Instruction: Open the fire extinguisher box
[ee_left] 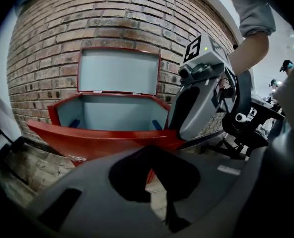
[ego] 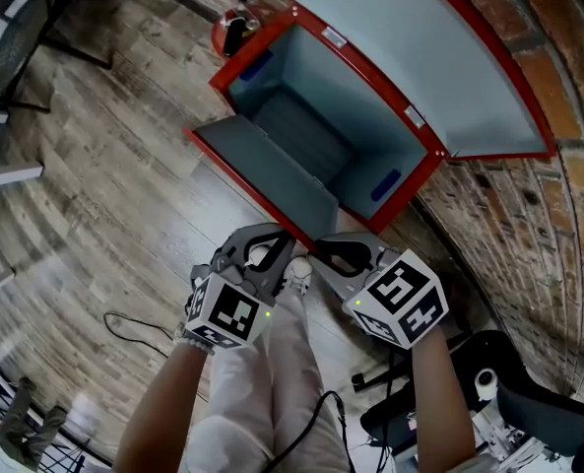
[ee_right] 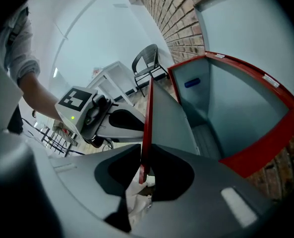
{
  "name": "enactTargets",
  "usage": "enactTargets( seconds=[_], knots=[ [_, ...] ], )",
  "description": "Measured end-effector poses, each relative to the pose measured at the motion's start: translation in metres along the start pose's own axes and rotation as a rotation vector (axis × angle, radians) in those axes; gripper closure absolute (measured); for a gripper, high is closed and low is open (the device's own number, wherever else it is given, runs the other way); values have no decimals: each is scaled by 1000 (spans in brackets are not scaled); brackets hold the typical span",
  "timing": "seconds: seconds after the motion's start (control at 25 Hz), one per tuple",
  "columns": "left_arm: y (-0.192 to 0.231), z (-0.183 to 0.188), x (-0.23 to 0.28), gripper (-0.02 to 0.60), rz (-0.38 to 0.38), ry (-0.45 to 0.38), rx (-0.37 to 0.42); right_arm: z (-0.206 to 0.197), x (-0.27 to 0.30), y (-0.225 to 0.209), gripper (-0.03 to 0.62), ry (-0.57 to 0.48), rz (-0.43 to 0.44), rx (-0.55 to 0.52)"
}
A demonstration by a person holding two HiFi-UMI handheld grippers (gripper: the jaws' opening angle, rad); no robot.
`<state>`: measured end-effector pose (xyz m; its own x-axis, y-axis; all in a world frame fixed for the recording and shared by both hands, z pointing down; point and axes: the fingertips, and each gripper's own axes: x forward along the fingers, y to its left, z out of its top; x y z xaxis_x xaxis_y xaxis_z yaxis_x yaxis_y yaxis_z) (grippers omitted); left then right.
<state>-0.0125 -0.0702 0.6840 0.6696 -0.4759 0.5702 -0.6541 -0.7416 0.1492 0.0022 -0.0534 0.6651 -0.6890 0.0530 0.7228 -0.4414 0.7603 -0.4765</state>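
My right tool [ego: 331, 254] clamps the 5 o'clock corner of the front flap [ego: 262, 170], left tool [ego: 270, 254] together; I'd lower it gently.

Lid [ego: 420, 57] cropped at top, extinguisher [ego: 234, 33] — part-hidden

The fire extinguisher box [ego: 412, 191] gapes upward, its cavity free between the raised lid [ego: 420, 57], against the brick wall [ego: 567, 116], and the lowered front flap [ego: 267, 170]. A fire extinguisher [ego: 234, 30] crowds its far end; an office chair [ego: 528, 402] hems the right; wooden floor [ego: 124, 195] lies open leftward.
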Motion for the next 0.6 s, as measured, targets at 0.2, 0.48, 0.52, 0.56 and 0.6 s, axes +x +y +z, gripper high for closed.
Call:
enactTargets(
  seconds=[0.2, 0.48, 0.52, 0.56, 0.6],
  knots=[
    [-2, -8, -7, 583, 6, 16, -7, -3, 7, 7, 530, -29, 37, 35],
    [6, -16, -37, 583, 56, 14, -36, -13, 21, 19, 531, -21, 14, 35],
    [7, -16, -43, 583, 67, 10, -46, -16, 24, 21, 533, -16, 8, 32],
    [9, -16, -49, 583, 80, 4, -53, -19, 27, 23, 533, -11, 3, 29],
    [11, -15, -54, 583, 92, -3, -58, -21, 30, 25, 533, -7, 1, 28]
  ],
)
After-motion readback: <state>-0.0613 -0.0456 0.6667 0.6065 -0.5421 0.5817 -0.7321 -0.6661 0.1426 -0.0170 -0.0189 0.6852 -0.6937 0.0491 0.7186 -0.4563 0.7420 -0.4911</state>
